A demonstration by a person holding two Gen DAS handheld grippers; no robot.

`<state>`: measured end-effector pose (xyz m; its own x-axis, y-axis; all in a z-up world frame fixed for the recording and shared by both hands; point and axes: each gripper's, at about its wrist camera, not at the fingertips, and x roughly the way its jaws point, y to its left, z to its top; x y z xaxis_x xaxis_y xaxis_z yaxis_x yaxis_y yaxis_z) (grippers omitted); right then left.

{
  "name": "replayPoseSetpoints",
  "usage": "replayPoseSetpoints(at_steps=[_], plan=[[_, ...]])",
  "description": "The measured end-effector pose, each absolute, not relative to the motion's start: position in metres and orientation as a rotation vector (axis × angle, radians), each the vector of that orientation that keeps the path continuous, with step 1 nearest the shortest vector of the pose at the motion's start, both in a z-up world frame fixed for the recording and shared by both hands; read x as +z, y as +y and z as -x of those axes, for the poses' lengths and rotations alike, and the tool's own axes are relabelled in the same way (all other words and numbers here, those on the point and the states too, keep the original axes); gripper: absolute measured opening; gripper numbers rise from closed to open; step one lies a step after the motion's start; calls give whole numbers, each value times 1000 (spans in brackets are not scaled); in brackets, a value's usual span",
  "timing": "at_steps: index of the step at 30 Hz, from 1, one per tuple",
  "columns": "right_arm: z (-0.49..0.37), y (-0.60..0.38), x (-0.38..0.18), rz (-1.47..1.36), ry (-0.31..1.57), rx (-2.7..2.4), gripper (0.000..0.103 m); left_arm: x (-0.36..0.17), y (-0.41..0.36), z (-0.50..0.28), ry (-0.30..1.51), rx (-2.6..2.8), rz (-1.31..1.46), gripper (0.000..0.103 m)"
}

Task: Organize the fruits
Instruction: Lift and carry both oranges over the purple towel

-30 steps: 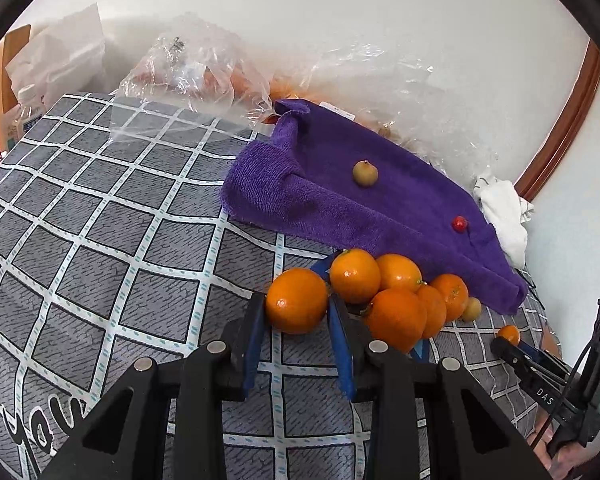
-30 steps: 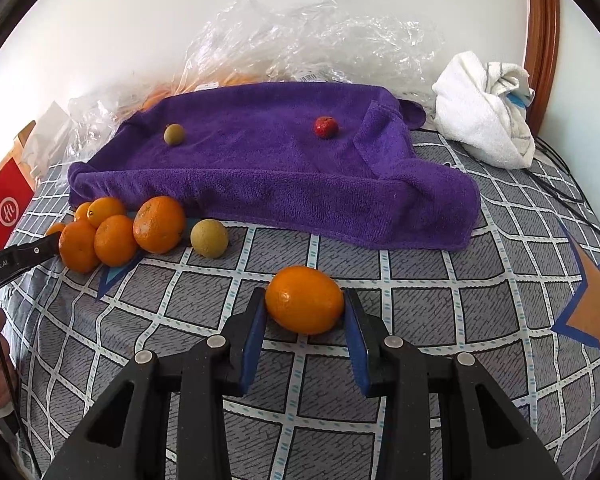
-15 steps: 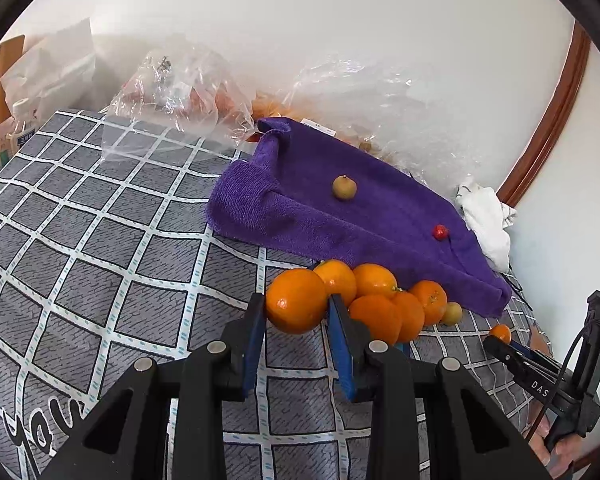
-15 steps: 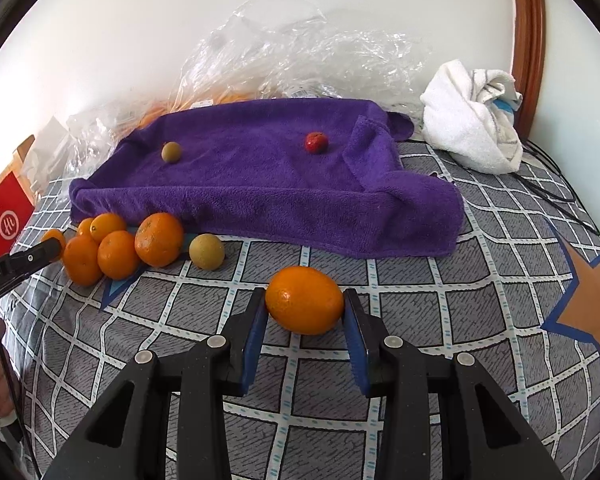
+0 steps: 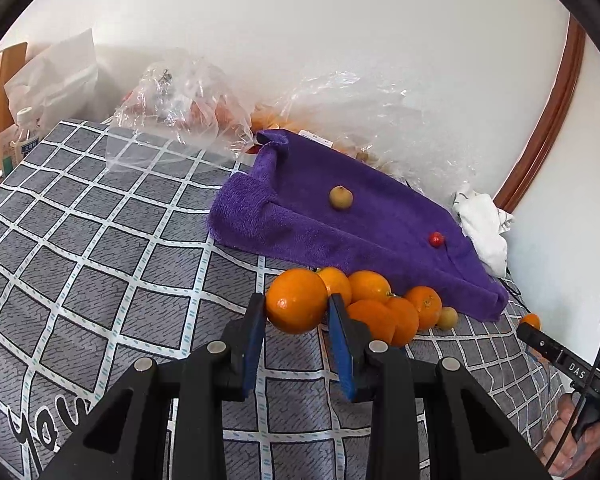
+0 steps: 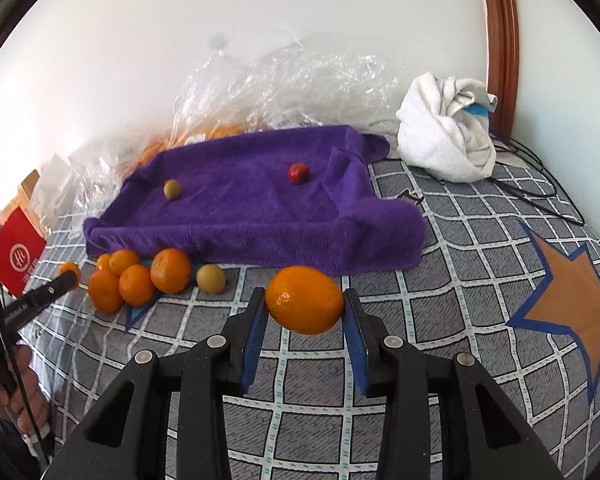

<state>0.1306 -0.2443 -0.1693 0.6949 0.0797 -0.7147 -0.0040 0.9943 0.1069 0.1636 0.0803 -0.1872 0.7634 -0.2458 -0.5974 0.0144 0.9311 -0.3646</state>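
Currently: left gripper (image 5: 296, 312) clamped on round orange (image 5: 296, 300), just beside orange cluster (image 5: 384, 304) at front edge of purple towel (image 5: 340, 232). Right gripper (image 6: 304, 312) clamped on oval orange (image 6: 304, 299), raised above checked cloth (image 6: 440, 280), near towel.

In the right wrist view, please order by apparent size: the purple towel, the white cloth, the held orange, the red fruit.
1. purple towel
2. white cloth
3. held orange, though it is nearest the camera, so it looks enlarged
4. red fruit
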Motion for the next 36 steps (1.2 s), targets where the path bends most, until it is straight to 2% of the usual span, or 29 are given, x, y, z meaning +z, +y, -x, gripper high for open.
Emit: replayPoseSetpoints(at_steps=[16,27,36], plan=[[-145,-233,-147,-66,770,53,37,-147,87,-165,681,-110,329,30],[-179,-238,-137,-72,761,45,37,-119,76,-205,677,-119,310,30],[-230,-241,-148,-62,789,43,37,-125,67,-255,711,-87,278,30]])
